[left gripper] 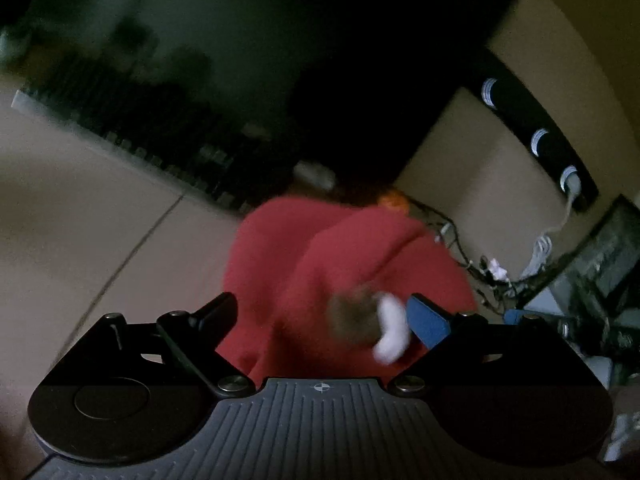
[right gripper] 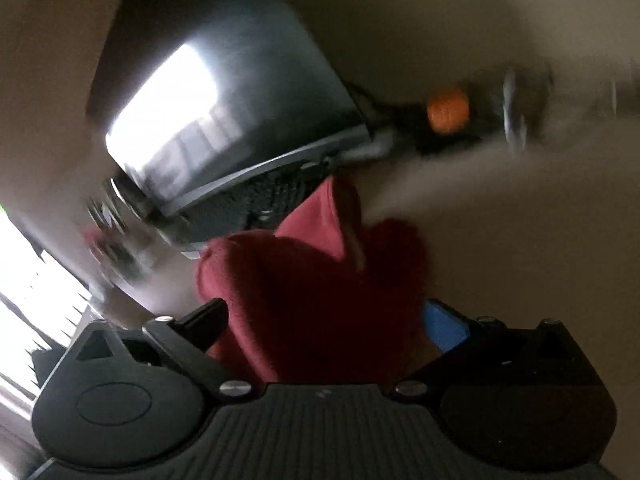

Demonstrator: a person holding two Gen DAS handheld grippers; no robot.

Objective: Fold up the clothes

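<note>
Gripper: the right gripper (right gripper: 326,322) pointed down at a slant, its jaws spread wide, a black finger (right gripper: 206,316) on one side and a blue pad (right gripper: 444,330) on the other.
Cloth: a red garment (right gripper: 312,300) lay bunched between and just ahead of the jaws; whether either pad touched it could not be told.
Fold: one lighter red flap (right gripper: 324,220) stood up at the far end of the heap.
Surface: a tan tabletop (right gripper: 500,248) stretched beyond the blue pad.
Laptop: an open laptop (right gripper: 224,136) sat farther ahead on the black-finger side, its screen glaring white, its keyboard (right gripper: 276,196) touching the garment's far edge.
Orange thing: a blurred round orange object (right gripper: 447,110) sat well ahead, beyond the laptop.
</note>
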